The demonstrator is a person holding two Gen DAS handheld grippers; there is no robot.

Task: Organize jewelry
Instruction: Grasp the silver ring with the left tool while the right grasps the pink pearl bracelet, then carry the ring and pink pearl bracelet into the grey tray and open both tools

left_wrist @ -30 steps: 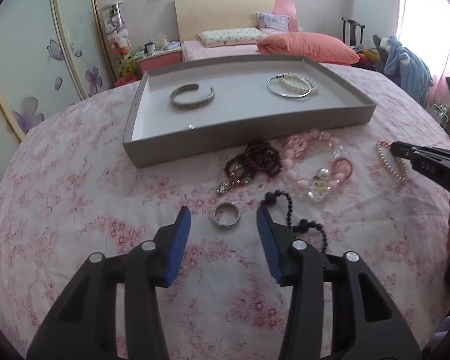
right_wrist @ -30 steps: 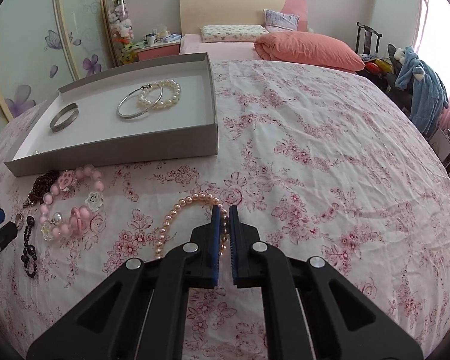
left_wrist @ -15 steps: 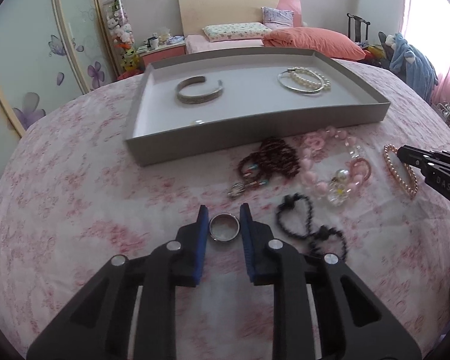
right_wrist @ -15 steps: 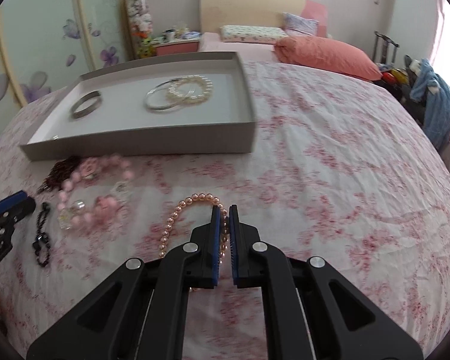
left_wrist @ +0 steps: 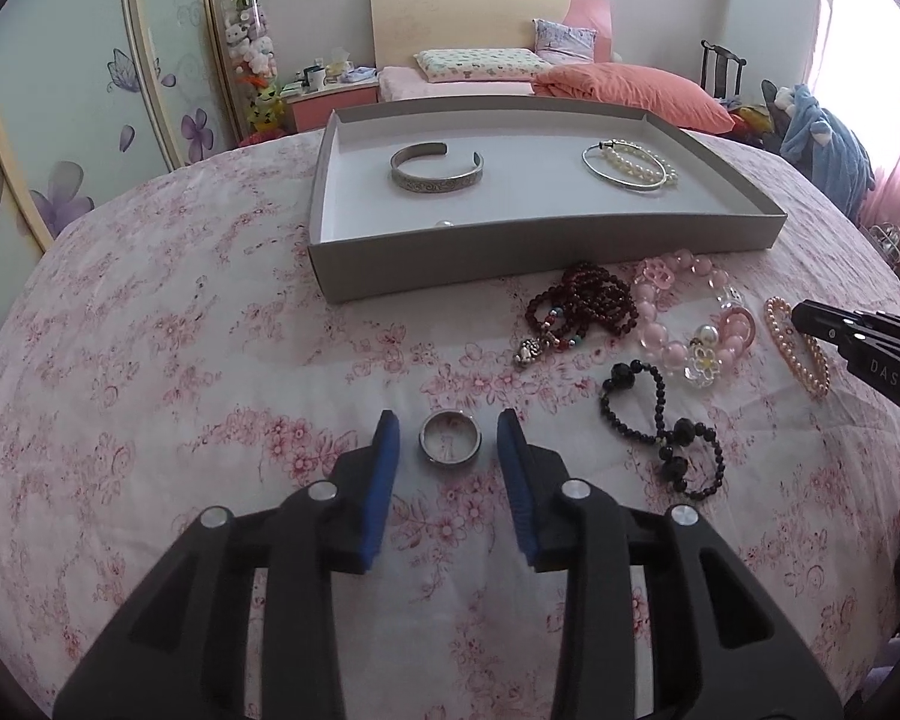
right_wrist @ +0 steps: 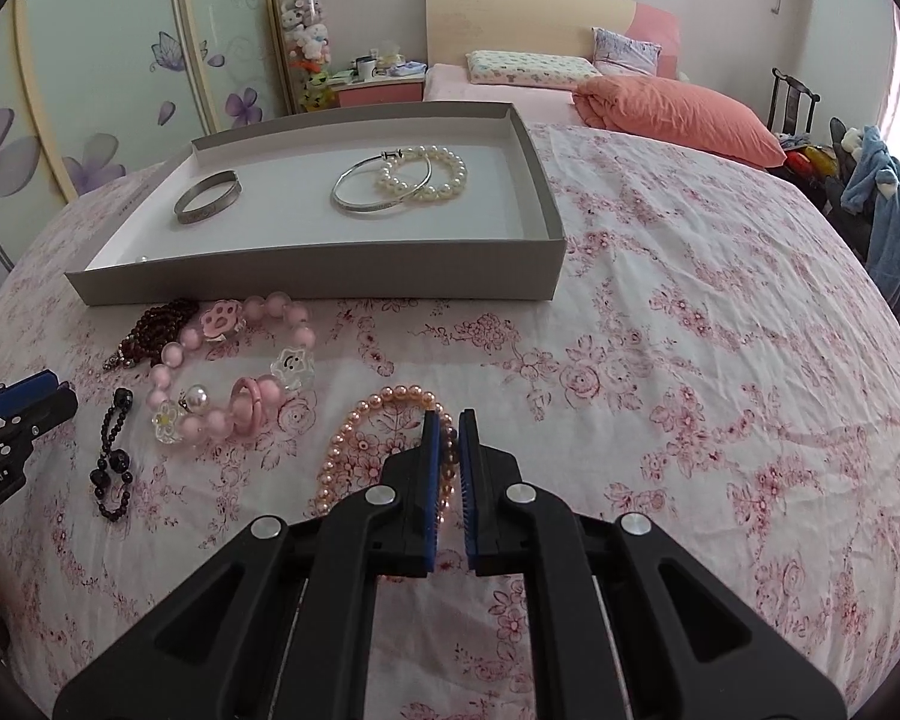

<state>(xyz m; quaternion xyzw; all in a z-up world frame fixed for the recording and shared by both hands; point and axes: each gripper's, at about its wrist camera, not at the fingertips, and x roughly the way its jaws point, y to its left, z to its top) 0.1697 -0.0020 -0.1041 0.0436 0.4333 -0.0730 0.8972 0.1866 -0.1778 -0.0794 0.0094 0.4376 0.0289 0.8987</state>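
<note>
A silver ring (left_wrist: 450, 445) lies on the floral cloth between the blue pads of my left gripper (left_wrist: 448, 444), which is open around it without touching. My right gripper (right_wrist: 448, 441) is shut on the near side of a peach pearl bracelet (right_wrist: 366, 438), which also shows in the left wrist view (left_wrist: 795, 354). A grey tray (left_wrist: 546, 246) holds a silver cuff (left_wrist: 437, 171), a thin bangle with a white pearl bracelet (left_wrist: 630, 169), and a loose pearl (left_wrist: 444, 223). The tray also shows in the right wrist view (right_wrist: 330, 285).
On the cloth in front of the tray lie a dark red bead bracelet (left_wrist: 582, 306), a pink bead bracelet (left_wrist: 690, 324) and a black bead bracelet (left_wrist: 660, 426). A bed with an orange pillow (left_wrist: 630, 90) stands behind.
My left gripper closed in on the ring half a second ago and has opened wider again; the ring stays on the cloth. The right gripper has stayed shut on the peach bracelet.
</note>
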